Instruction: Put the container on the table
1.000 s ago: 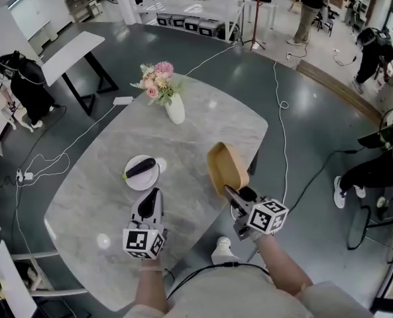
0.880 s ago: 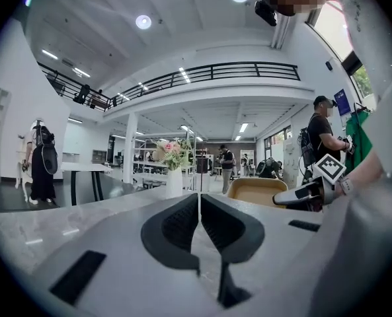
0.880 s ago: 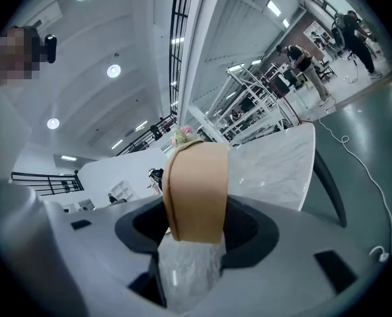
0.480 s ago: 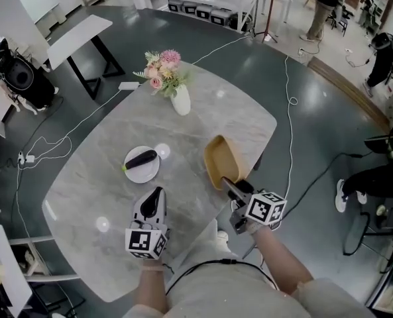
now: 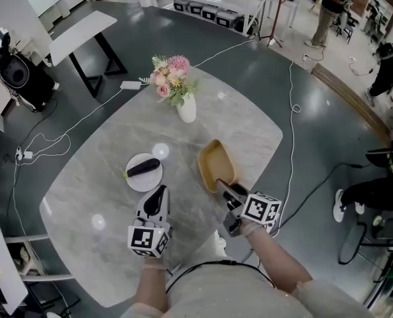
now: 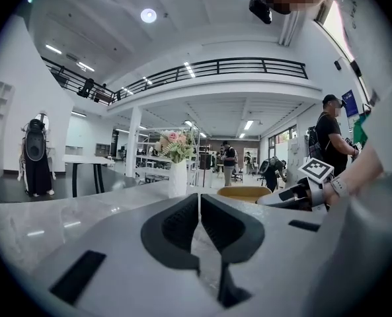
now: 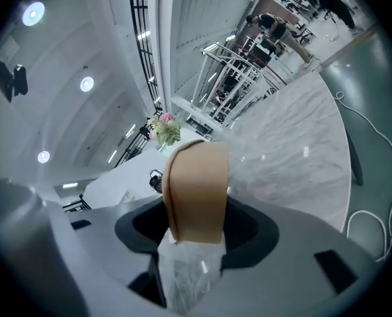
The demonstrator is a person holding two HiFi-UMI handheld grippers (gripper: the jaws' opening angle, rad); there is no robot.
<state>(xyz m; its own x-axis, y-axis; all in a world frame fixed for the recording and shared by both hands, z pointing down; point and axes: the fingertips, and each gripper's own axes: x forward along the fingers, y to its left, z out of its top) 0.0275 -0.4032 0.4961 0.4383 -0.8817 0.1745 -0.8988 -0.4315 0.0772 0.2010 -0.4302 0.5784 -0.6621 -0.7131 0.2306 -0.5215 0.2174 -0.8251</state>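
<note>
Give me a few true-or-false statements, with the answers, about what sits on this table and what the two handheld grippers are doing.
1. The right gripper is clamped on the rim of the tan oval container. True.
2. The left gripper holds the white round plate. False: its jaws are shut on nothing, and the plate lies on the grey marble table ahead of it.
3. A dark long vegetable lies on the plate. True.
4. The white vase of pink flowers has tipped over. False: it stands upright on the table.
</note>
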